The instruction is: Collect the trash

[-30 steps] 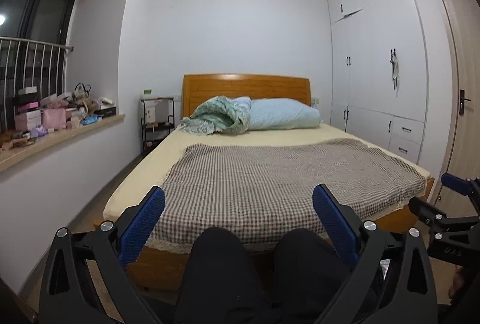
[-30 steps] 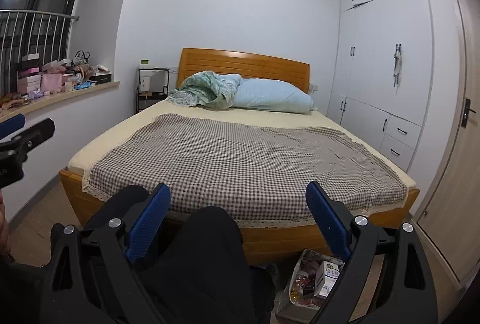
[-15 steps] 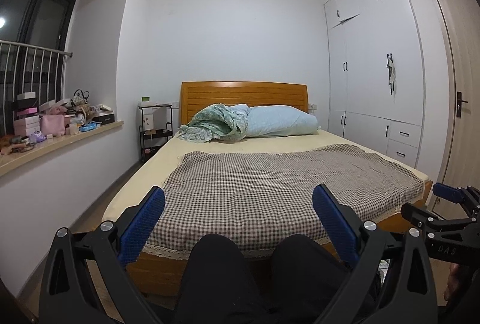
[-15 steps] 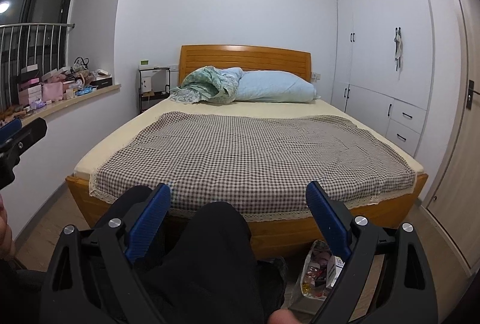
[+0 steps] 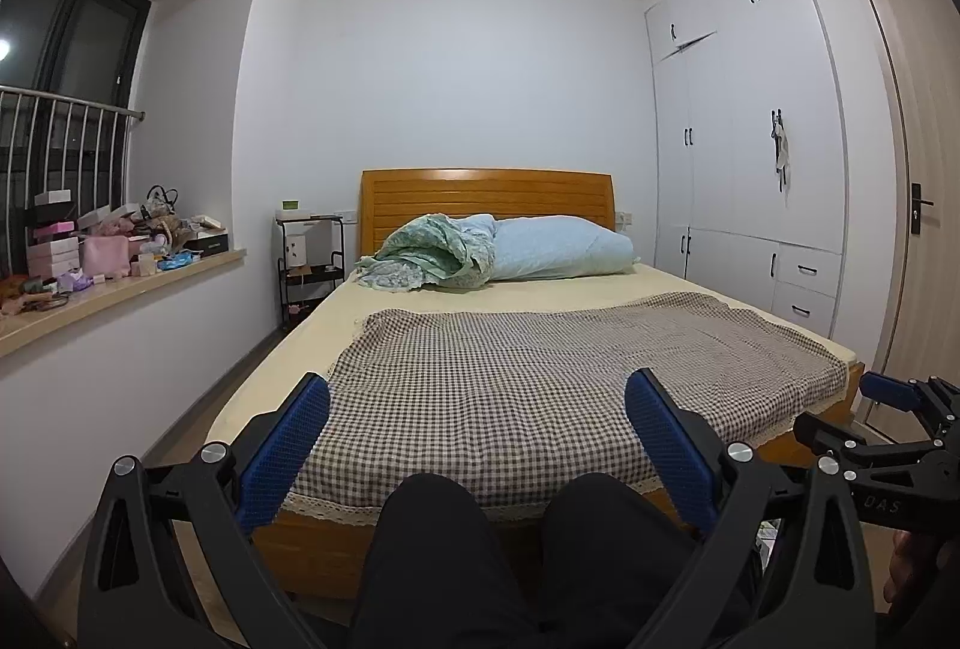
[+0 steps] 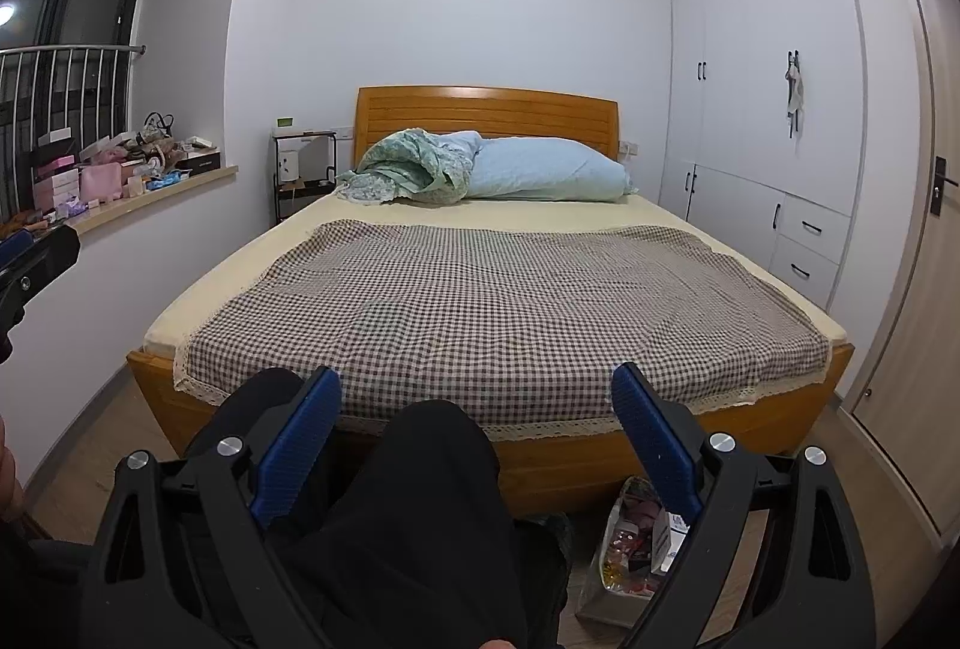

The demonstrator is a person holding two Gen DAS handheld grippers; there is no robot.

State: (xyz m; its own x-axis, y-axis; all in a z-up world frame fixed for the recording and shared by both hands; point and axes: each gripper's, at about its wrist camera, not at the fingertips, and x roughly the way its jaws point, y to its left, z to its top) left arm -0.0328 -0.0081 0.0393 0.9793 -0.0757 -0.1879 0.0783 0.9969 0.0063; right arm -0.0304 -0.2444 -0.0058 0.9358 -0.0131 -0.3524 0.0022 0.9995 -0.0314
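At the foot of the bed [image 6: 492, 289], both grippers are held over the person's knees [image 6: 420, 499] with blue fingers spread wide and nothing between them – the left gripper [image 5: 477, 445] and the right gripper [image 6: 477, 439] alike. Free floor runs along the left wall [image 5: 198, 409] and, narrower, between bed and wardrobe [image 6: 774, 120] on the right. The trash lies in a bag [image 6: 624, 547] on the floor by the right knee, just before the bed frame – half covered by the right finger, its contents hard to read.
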